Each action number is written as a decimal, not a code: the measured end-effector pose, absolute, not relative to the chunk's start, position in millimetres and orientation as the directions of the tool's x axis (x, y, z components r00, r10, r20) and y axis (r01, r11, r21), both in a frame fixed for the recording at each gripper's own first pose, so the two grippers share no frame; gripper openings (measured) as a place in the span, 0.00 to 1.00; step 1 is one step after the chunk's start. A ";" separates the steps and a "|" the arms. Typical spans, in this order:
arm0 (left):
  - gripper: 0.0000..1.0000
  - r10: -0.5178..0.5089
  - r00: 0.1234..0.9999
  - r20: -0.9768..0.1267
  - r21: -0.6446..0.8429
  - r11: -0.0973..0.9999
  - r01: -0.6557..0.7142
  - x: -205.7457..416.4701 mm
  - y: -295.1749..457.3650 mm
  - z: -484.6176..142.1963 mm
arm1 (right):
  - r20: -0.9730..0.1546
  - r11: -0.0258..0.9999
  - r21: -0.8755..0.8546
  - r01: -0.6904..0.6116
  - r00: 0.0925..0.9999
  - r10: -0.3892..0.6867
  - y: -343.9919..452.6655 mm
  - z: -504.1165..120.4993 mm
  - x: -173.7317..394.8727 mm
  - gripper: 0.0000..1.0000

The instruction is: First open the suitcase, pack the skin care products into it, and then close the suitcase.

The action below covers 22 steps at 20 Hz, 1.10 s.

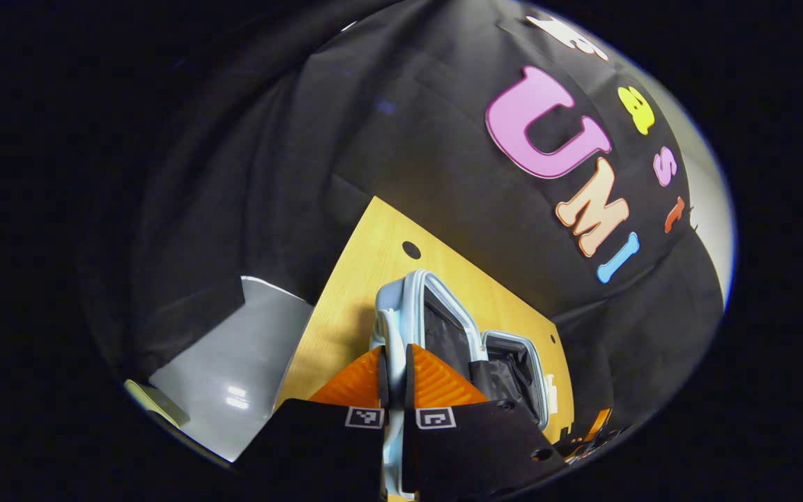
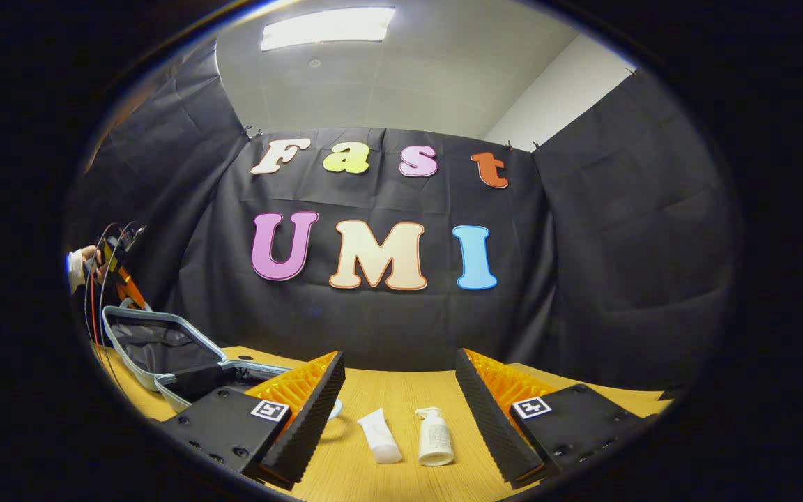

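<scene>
In the left gripper view, the left gripper (image 1: pixel 393 380) covers the near part of the suitcase (image 1: pixel 443 328) lid's rim, and the open shell to the right is cut by the view's edge, its inside too dark to make out. In the right gripper view, the right gripper (image 2: pixel 398 401) has its left finger (image 2: pixel 304 404) in front of the suitcase's near right corner, and the far-left hand (image 2: pixel 81 268) with the other gripper is small, half cut off and tangled in cables. The labels on the tube (image 2: pixel 380 436) and bottle (image 2: pixel 435 438) are too small to tell.
</scene>
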<state>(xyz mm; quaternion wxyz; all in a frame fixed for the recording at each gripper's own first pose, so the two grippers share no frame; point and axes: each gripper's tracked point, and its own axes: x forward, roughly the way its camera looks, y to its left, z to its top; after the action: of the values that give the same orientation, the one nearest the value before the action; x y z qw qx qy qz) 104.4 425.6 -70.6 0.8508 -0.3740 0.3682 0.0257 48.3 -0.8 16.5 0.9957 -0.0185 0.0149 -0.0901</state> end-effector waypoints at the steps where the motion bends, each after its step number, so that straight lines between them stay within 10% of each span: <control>1: 0.02 -0.244 0.731 -0.638 -0.639 0.697 -0.325 102.5 429.7 -84.7 | -0.032 0.982 -0.042 0.182 0.982 -0.184 2.5 15.4 49.9 1.00; 10: 0.02 -0.306 0.734 -0.606 -0.716 0.611 -0.337 88.1 443.0 -138.0 | -0.124 0.984 -0.059 0.165 0.977 -0.172 18.7 -13.3 58.7 0.99; 13: 0.06 -0.170 0.748 -0.642 -0.614 0.698 -0.368 91.4 471.5 -135.6 | -0.126 0.983 -0.055 0.173 0.976 -0.179 10.0 -11.1 55.2 0.99; 18: 0.77 0.005 0.773 -0.635 -0.474 0.787 -0.394 87.7 475.3 -70.6 | -0.152 0.986 -0.032 0.163 0.974 -0.166 -9.6 -21.2 55.7 0.99; 22: 0.96 0.028 0.809 -0.587 -0.448 0.821 -0.353 98.4 412.0 -5.6 | -0.214 0.992 0.016 0.125 0.970 -0.119 -27.7 -29.3 64.7 0.99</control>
<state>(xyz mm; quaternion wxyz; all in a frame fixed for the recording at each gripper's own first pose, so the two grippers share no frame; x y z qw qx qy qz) 98.4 412.0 -5.6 0.9089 -0.2800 0.2908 0.1048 64.7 -27.7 -29.3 0.9923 0.0147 0.1067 -0.0614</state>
